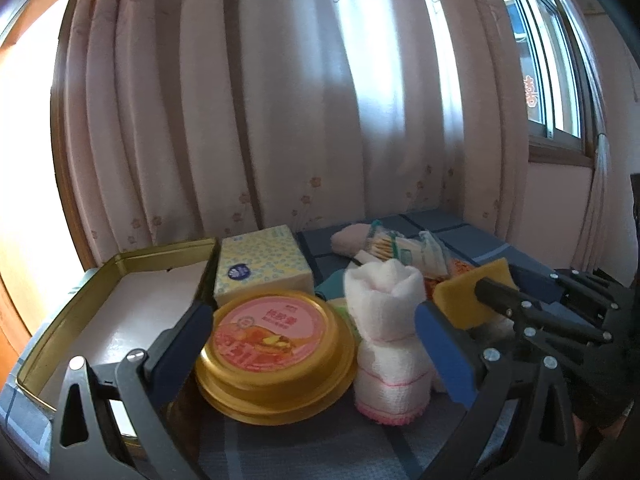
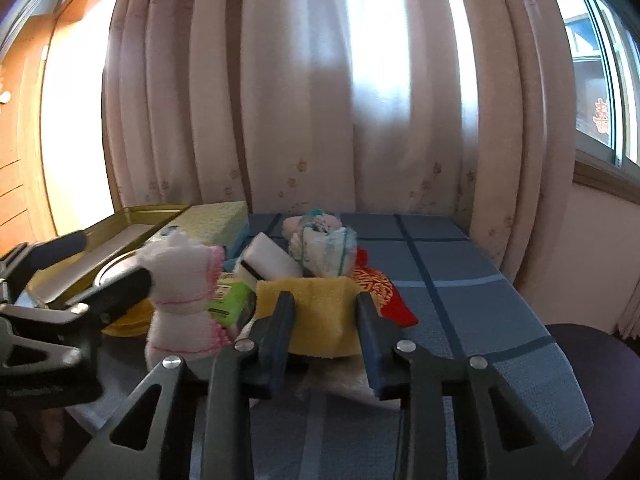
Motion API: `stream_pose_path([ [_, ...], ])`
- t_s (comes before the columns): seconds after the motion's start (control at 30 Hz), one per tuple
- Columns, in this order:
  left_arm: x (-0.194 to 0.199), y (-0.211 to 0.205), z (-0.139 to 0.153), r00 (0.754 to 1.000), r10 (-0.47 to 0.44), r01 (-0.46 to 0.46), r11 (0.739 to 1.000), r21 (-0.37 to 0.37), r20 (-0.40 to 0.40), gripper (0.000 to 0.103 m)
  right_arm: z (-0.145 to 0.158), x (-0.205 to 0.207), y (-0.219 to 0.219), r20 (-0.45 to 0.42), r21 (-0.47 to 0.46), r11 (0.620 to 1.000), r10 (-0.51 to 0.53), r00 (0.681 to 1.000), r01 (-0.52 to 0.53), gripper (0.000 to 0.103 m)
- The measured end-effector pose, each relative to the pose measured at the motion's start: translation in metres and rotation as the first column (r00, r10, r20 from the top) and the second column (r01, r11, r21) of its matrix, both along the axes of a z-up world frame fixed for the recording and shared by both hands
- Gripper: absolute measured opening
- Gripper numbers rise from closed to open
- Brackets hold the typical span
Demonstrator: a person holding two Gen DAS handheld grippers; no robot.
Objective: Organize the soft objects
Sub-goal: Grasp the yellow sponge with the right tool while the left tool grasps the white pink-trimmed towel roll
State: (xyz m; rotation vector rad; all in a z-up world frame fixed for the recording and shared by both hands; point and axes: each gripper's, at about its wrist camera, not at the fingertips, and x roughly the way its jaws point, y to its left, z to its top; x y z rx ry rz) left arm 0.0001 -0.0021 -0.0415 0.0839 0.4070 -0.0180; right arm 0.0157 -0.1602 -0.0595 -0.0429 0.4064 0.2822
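My right gripper [image 2: 325, 322] is shut on a yellow sponge [image 2: 320, 312], also seen in the left wrist view [image 1: 468, 296]. My left gripper [image 1: 316, 332] is open, its jaws either side of a round gold tin with a pink lid [image 1: 276, 356] and a rolled white towel with pink trim [image 1: 386, 340]. The towel also shows in the right wrist view [image 2: 182, 292]. Behind lie a pink cloth [image 1: 350, 238], a wrapped pack [image 1: 404, 246], a white sponge [image 2: 272, 262], a green pack [image 2: 234, 300] and a red embroidered pouch [image 2: 380, 288].
An open gold metal box [image 1: 120, 280] stands at the left on the blue checked tablecloth [image 2: 460, 280]. A yellow patterned tissue pack [image 1: 262, 266] sits beside it. Pink curtains hang behind; a window is at the right.
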Motion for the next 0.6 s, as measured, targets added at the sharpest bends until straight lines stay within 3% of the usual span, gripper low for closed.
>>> stream_pose_path([
  [0.33, 0.009, -0.021, -0.001, 0.999, -0.052, 0.052, 0.998, 0.037, -0.01, 0.101, 0.016, -0.018, -0.027, 0.103, 0.131, 0.991, -0.042, 0.994, 0.029, 0.027],
  [0.53, 0.021, -0.04, -0.01, 0.995, -0.081, 0.086, 0.992, 0.092, -0.052, 0.076, 0.019, -0.021, -0.028, 0.123, 0.134, 0.99, -0.049, 0.991, 0.032, 0.028],
  [0.6, 0.023, -0.042, -0.012, 0.994, -0.089, 0.095, 0.991, 0.095, -0.064, 0.044, 0.018, -0.022, -0.027, 0.124, 0.126, 0.991, -0.049, 0.991, 0.033, 0.028],
])
